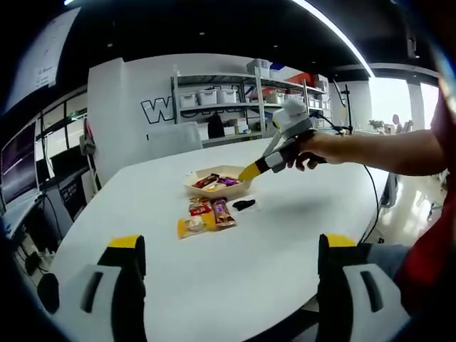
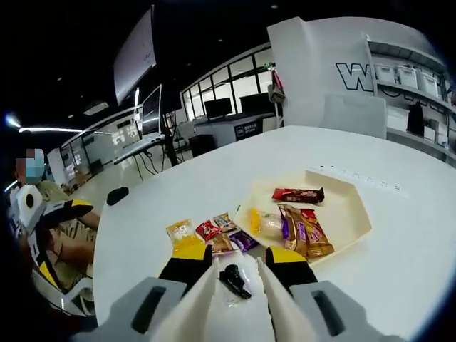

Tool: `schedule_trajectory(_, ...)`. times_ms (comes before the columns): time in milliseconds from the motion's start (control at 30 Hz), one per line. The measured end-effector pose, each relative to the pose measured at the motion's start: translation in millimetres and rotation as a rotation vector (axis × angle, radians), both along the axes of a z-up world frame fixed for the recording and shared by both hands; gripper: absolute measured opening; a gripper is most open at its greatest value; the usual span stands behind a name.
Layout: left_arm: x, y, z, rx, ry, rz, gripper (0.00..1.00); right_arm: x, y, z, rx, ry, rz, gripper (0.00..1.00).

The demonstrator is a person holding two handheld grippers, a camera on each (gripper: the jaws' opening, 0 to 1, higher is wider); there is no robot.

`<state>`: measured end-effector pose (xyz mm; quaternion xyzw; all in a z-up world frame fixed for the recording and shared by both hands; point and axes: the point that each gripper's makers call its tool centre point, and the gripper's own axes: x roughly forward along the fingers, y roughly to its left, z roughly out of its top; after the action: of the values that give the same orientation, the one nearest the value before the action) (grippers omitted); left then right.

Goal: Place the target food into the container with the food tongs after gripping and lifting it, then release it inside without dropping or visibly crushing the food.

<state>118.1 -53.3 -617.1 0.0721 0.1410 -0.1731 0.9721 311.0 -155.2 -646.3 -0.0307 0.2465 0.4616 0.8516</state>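
Cream tray holds wrapped snacks; right tool spread, unclenched, above black item; left tool released.

A white desk carries a cream tray with wrapped snacks inside it. Beside the tray, more snack packets lie together directly on the desk, and a small black object lies near them.

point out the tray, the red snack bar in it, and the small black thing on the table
tray (image 2: 356, 214), right gripper view, bare floor near its right rim
red snack bar (image 2: 298, 194), right gripper view, middle of its wrapper
small black thing (image 2: 234, 278), right gripper view, its middle, between the jaws
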Motion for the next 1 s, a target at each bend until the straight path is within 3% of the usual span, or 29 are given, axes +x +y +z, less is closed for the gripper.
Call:
schedule_trajectory(400, 0.0, 3.1, 0.4, 0.0, -0.003, 0.007, 0.98, -5.6, 10.4, -20.3, -0.035, 0.005, 0.029, 0.25)
schedule_trajectory(1000, -1.0, 5.6, -0.9, 0.001, 0.001, 0.016, 0.98, -6.1, 16.7, -30.6, -0.06, -0.008, 0.049, 0.25)
